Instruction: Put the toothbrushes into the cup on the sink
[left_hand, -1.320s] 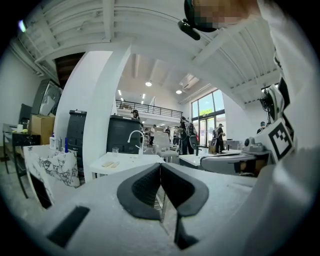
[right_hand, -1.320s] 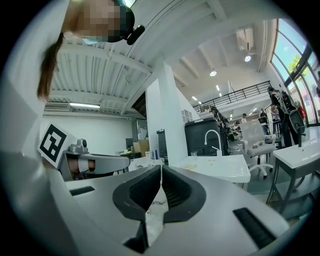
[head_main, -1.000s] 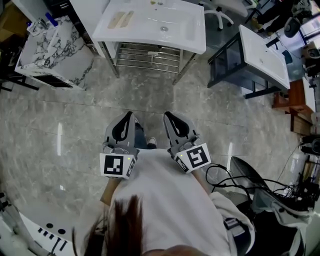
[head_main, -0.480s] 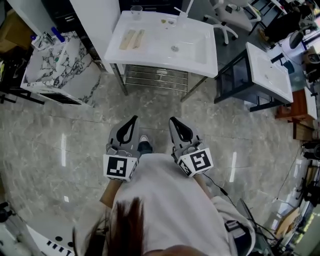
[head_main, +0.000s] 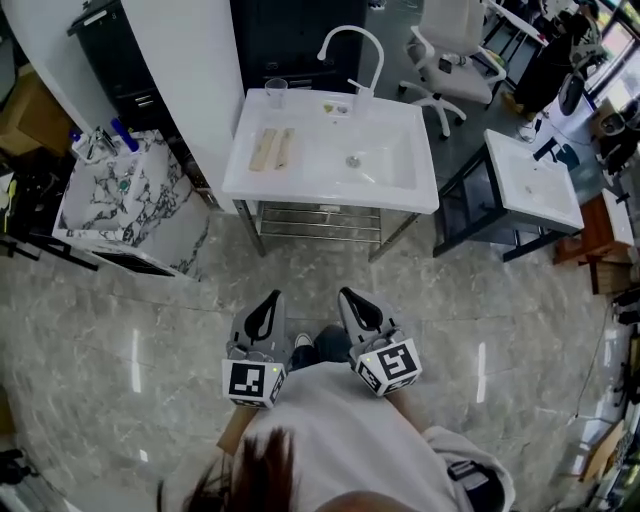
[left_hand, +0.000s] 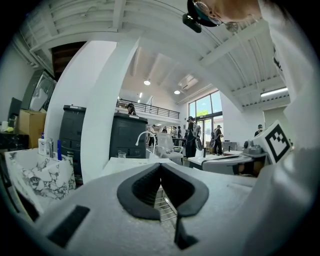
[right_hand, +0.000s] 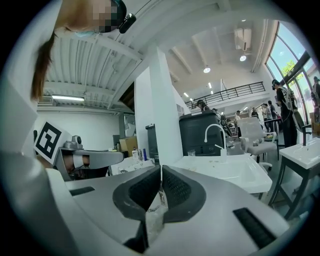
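The two toothbrushes (head_main: 264, 150) lie side by side on the flat left part of the sink (head_main: 400, 192), pale sticks pointing toward its back edge. The cup (head_main: 276, 92), clear and upright, stands at the sink's back left corner, apart from the toothbrushes. It also shows small in the left gripper view (left_hand: 122, 154) and the right gripper view (right_hand: 191, 153). A curved tap (head_main: 352, 42) rises behind the basin, and a metal rack (head_main: 315, 222) sits below it.

The left gripper (head_main: 272, 296) and the right gripper (head_main: 350, 295) are held side by side over the grey floor (head_main: 120, 330), well apart from the sink and pointing toward it. The left gripper's jaws are closed with nothing between them (left_hand: 160, 165). The right gripper's jaws are closed and empty as well (right_hand: 161, 167).

A second ago the sink was cut off at the top edge of the head view, with only its front part showing. Now it sits lower in the picture and shows whole, with the cup and tap in view. The grippers appear lower in the picture than before, with their jaws closed as they were.

To the left of the sink stand a white pillar (head_main: 190, 90) and a marble-patterned cabinet (head_main: 120, 205). A second sink (head_main: 535, 180) stands to the right.
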